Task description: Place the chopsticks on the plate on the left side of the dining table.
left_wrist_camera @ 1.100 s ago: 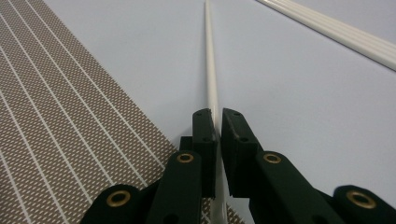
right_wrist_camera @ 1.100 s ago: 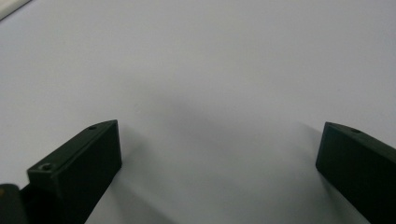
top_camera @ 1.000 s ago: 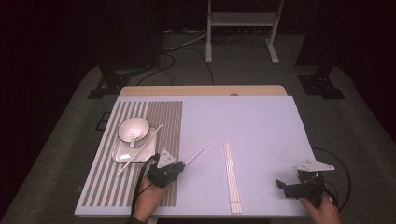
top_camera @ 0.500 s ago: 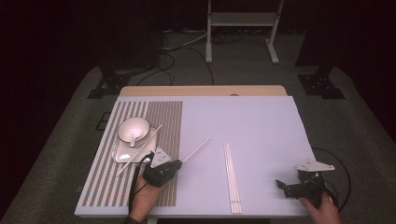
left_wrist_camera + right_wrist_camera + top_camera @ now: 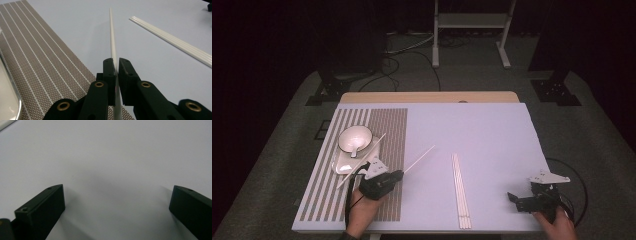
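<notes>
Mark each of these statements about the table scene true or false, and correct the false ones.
1. The left gripper is shut on a white chopstick. True.
2. The right gripper holds a chopstick. False: its jaws stand wide apart with nothing between them, above bare table.
3. The white bowl sits on the striped mat at the left of the table. True.
4. The row of chopsticks lies on the striped mat. False: it lies on the plain surface, between the two grippers.
5. Another chopstick rests across the tray by the bowl. True.
</notes>
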Motion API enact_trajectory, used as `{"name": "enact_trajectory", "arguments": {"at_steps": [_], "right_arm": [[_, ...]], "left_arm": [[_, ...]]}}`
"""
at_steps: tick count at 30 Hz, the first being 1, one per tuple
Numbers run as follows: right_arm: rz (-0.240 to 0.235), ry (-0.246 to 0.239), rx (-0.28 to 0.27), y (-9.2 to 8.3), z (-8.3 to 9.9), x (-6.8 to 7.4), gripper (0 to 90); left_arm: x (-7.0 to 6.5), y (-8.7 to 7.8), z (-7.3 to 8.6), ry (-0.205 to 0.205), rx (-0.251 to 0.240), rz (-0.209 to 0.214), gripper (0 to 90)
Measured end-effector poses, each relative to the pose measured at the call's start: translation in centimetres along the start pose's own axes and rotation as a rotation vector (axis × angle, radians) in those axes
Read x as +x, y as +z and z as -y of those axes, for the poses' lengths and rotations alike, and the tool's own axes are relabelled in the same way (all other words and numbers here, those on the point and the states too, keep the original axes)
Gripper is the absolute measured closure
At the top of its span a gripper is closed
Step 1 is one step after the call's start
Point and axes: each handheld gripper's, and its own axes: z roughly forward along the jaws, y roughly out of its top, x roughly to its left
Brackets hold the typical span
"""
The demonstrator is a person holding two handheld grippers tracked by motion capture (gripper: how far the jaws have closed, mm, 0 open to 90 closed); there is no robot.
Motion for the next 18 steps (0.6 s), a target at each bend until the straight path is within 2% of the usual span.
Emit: {"name": "enact_trajectory", "arguments": {"at_steps": [18], "right_arm": [[0.000, 0.000, 0.000, 0.0, 0.0, 0.0, 0.0]], "left_arm": [[1.5, -1.7, 0.2, -0.014, -0.019, -0.048, 84.5]]}}
